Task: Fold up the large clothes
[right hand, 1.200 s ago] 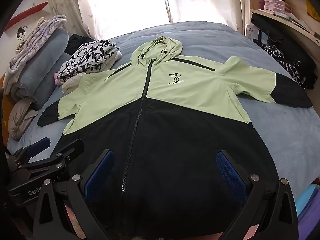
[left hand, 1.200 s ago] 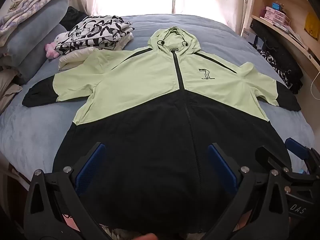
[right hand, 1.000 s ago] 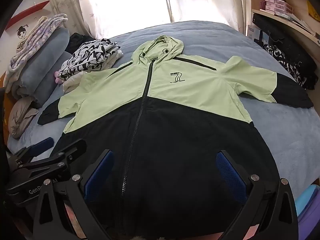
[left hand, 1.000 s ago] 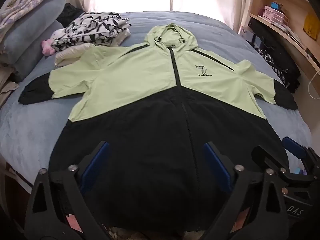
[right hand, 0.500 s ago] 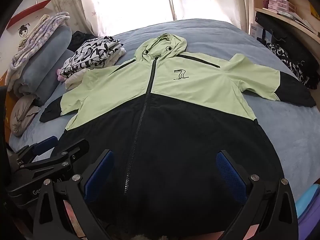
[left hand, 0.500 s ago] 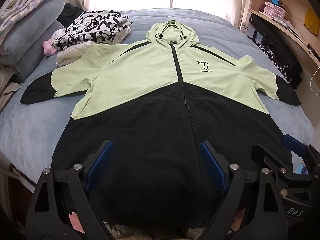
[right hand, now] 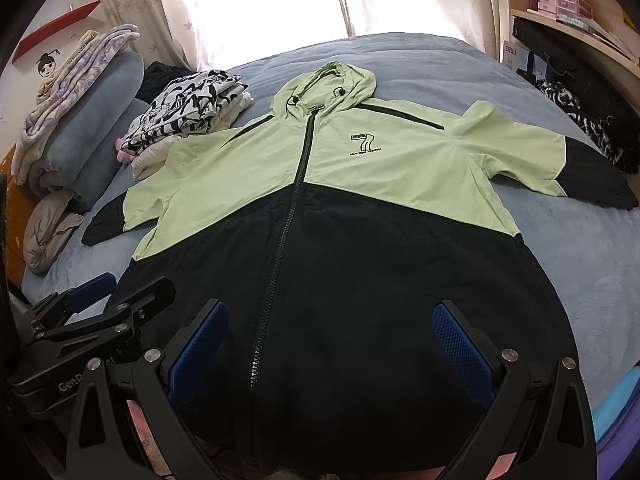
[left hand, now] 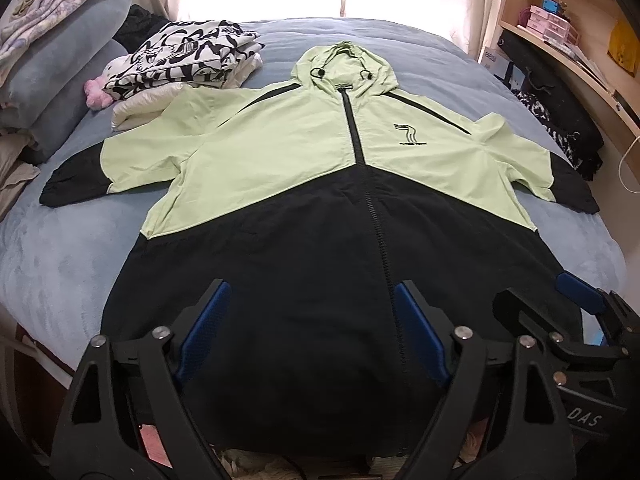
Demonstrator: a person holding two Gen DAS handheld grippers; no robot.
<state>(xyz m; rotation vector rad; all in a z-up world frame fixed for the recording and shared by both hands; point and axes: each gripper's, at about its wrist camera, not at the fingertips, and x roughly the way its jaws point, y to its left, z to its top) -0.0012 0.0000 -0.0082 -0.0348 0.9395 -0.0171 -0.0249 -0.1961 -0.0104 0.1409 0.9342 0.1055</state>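
Observation:
A hooded zip jacket (left hand: 280, 152), light green above and black below, lies spread flat and face up on the blue bed (left hand: 60, 256), sleeves out to both sides. My left gripper (left hand: 310, 286) hovers over its black lower left part near the hem; the jaws are closing, wide apart, with only flat cloth beneath and nothing pinched. My right gripper (right hand: 331, 306) stands open over the jacket (right hand: 380, 168), right of the zip near the hem. Each gripper shows at the edge of the other's view. The hem itself is hidden behind the gripper bodies.
A stack of folded clothes (left hand: 180, 56), black-and-white print on top, sits by the left sleeve. Pillows and blankets (left hand: 60, 72) pile up at the left. A wooden shelf (left hand: 568, 40) and black bags (left hand: 560, 120) line the right side. Curtains hang behind the bed.
The left gripper's fingers have drawn a little closer together. Both views shifted slightly; the jacket lies as before.

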